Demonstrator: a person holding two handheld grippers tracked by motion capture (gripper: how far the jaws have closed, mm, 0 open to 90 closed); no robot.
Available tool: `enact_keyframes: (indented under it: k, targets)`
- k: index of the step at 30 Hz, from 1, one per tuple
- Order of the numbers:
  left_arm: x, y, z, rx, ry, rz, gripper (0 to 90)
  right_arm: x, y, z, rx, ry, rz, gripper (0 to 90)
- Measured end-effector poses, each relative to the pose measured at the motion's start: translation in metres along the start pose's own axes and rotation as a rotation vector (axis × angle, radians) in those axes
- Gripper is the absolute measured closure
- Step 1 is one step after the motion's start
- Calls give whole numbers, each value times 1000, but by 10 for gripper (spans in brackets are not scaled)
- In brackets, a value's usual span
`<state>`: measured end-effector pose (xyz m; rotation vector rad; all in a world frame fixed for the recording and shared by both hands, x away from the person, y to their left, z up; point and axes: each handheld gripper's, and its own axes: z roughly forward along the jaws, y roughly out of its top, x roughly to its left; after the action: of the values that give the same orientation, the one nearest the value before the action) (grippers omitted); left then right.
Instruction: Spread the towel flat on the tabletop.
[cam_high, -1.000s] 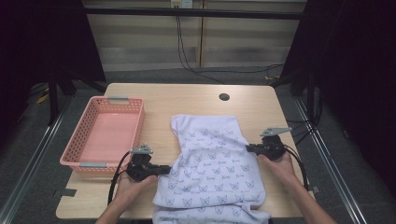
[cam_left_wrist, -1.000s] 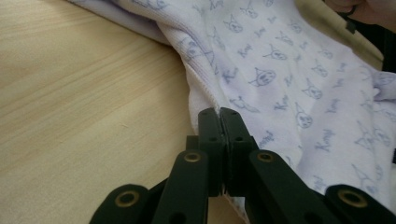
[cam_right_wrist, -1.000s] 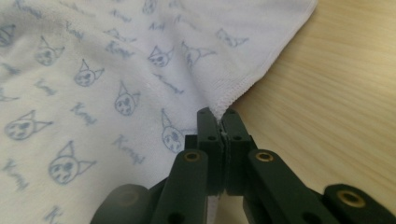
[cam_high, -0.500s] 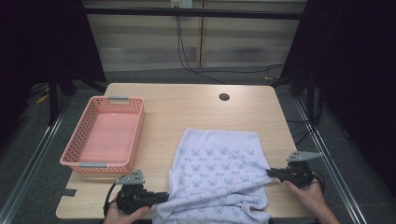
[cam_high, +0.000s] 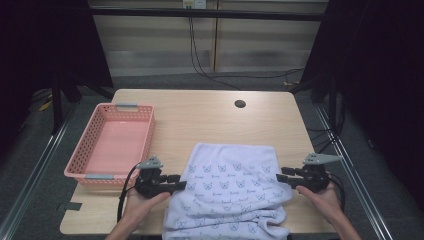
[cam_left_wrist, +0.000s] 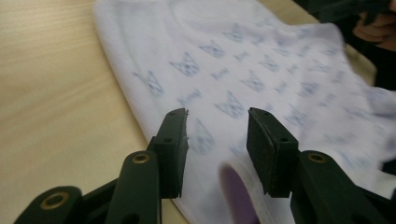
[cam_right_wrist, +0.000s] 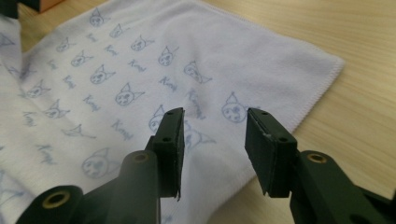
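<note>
A white towel (cam_high: 230, 192) printed with small cat faces lies folded on the near half of the wooden table (cam_high: 200, 117), its front hanging over the near edge. My left gripper (cam_high: 182, 186) lies at its left edge and my right gripper (cam_high: 278, 175) at its right edge. Both point inward. In the left gripper view the jaws have just been opening and my left gripper (cam_left_wrist: 217, 126) stands open, with a loose fold of the towel (cam_left_wrist: 233, 60) between the pads. In the right gripper view my right gripper (cam_right_wrist: 215, 123) has also just been opening and stands open over a corner of the towel (cam_right_wrist: 140, 60).
An empty pink basket (cam_high: 149, 135) stands at the table's left, just beyond my left hand. A dark cable hole (cam_high: 240, 104) sits in the far middle of the tabletop. Bare wood stretches beyond the towel. The other hand (cam_left_wrist: 373, 28) appears far off in the left gripper view.
Both grippers pulled the towel toward the near edge, leaving it shorter and flatter, then let go of it. The left gripper went near and came back; the right ended farther right.
</note>
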<state>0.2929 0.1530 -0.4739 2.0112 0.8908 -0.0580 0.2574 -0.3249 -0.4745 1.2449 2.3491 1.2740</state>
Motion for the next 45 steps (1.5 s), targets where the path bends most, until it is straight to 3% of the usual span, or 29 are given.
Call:
enact_keyframes:
  k: [1, 3, 4, 5, 7, 9, 10, 12, 14, 16, 17, 18, 21, 23, 25, 27, 29, 33, 34, 36, 37, 39, 40, 43, 45]
  targets:
    - [4, 5, 9, 4, 19, -3, 552, 0, 1, 4, 8, 2, 0, 577]
    - [14, 13, 15, -24, -13, -4, 509, 2, 2, 13, 33, 24, -17, 566]
    - [17, 16, 16, -37, 2, -19, 509, 4, 2, 16, 47, 27, -26, 564]
    - [22, 19, 18, -22, 44, -44, 511, 5, 1, 18, 57, 24, -37, 565]
    - [28, 21, 23, -24, 63, -70, 513, 9, -3, 22, 89, 27, -56, 590]
    - [31, 22, 30, 4, 81, -56, 517, 11, -6, 23, 115, 19, -63, 697]
    - [32, 21, 35, 14, 82, -50, 516, 12, -7, 22, 119, 21, -70, 801]
    - [34, 19, 43, 53, 110, -45, 521, 13, -8, 20, 108, 38, -63, 865]
    - [35, 18, 47, 59, 119, -42, 586, 15, -10, 19, 115, 45, -58, 871]
    - [34, 17, 47, 81, 99, -9, 755, 20, -12, 16, 122, 60, -63, 872]
    - [32, 17, 47, 80, 93, 10, 843, 23, -13, 15, 126, 60, -67, 872]
    - [29, 18, 43, 58, 88, 11, 870, 25, -14, 13, 127, 62, -70, 872]
    - [17, 25, 28, -18, 48, 25, 879, 36, -19, 4, 120, 74, -77, 871]
    - [1, 31, 17, -33, 43, 86, 879, 44, -24, -2, 121, 76, -70, 870]
    - [-18, 35, 13, -49, -14, 151, 878, 53, -28, -9, 119, 79, -80, 841]
    - [-35, 37, 16, -27, -15, 226, 876, 58, -29, -15, 101, 64, -84, 724]
    - [-51, 34, 32, 30, -64, 284, 872, 58, -27, -19, 62, 51, -77, 653]
    - [-62, 24, 60, 135, -112, 330, 846, 48, -21, -21, 20, 12, -52, 617]
    - [-64, 21, 69, 185, -124, 340, 830, 46, -20, -20, 16, 2, -48, 617]
    - [-67, 16, 79, 222, -171, 334, 715, 38, -15, -18, -2, -22, -47, 618]
    - [-67, 17, 79, 234, -174, 327, 663, 34, -12, -16, -11, -32, -43, 619]
    - [-64, 19, 73, 175, -205, 278, 622, 27, -7, -13, -30, -52, -36, 628]
    - [-62, 21, 68, 171, -197, 272, 603, 19, -4, -9, -38, -62, -27, 628]
    - [-47, 28, 53, 100, -193, 230, 622, 8, 2, -1, -26, -66, -17, 625]
    - [-34, 33, 45, 34, -219, 181, 657, 0, 6, 6, -16, -75, -9, 613]
